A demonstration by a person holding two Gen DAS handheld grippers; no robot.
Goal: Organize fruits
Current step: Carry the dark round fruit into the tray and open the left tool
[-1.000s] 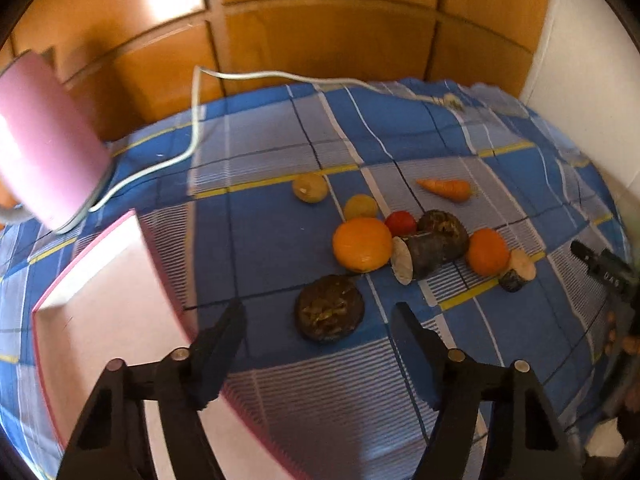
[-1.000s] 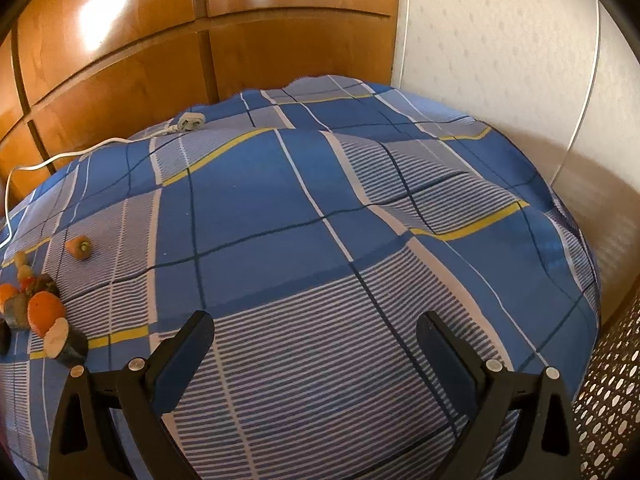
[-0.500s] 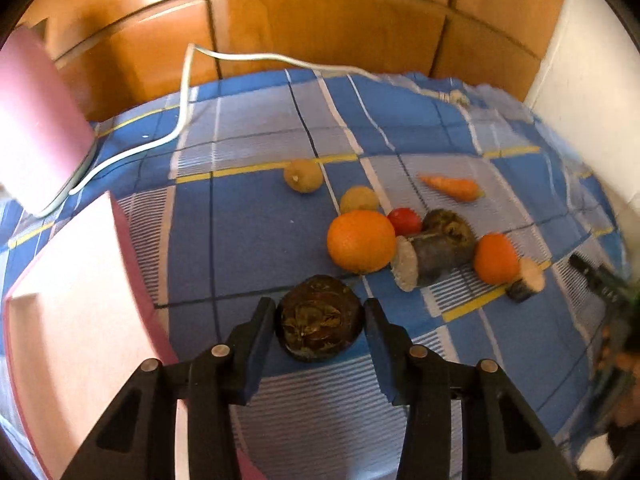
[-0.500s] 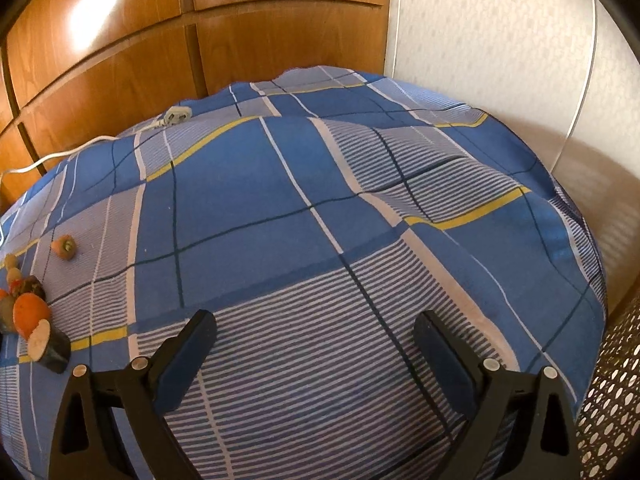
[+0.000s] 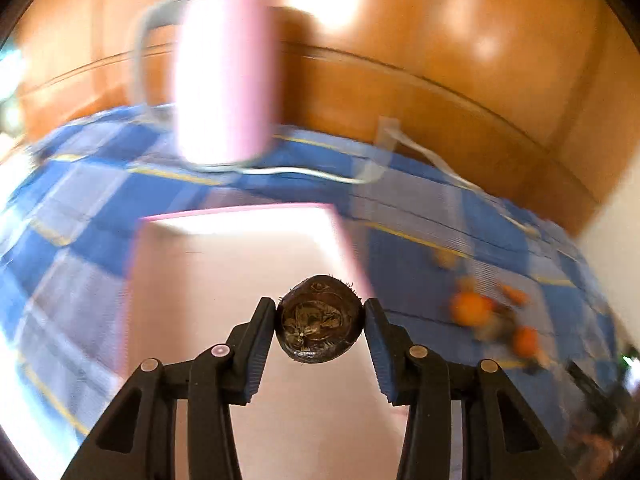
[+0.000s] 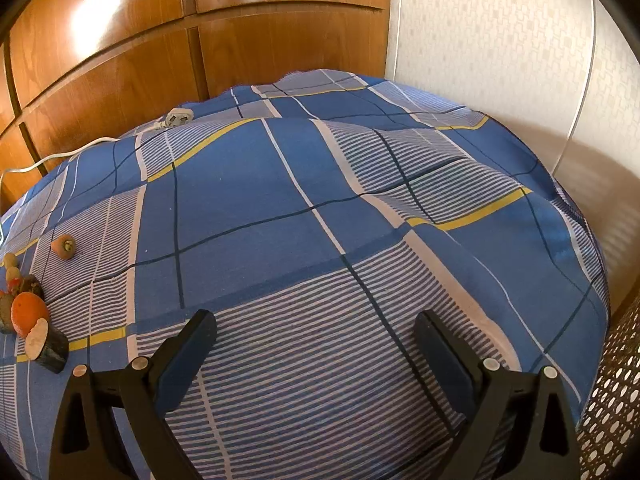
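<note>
Dark, round, wrinkled fruit [image 5: 319, 324], clenched between both pads of the left gripper [image 5: 320, 326], carried above the pink tray [image 5: 224, 280], near its right rim, so the coming drop goes straight down and a little left; no long axis to mind, being about round. Right gripper [image 6: 316, 354] released and holding nothing, over the blue checked cloth [image 6: 320, 208], with the remaining fruits [image 6: 28, 312] far to its left. No brand, label or readable writing anywhere.
</note>
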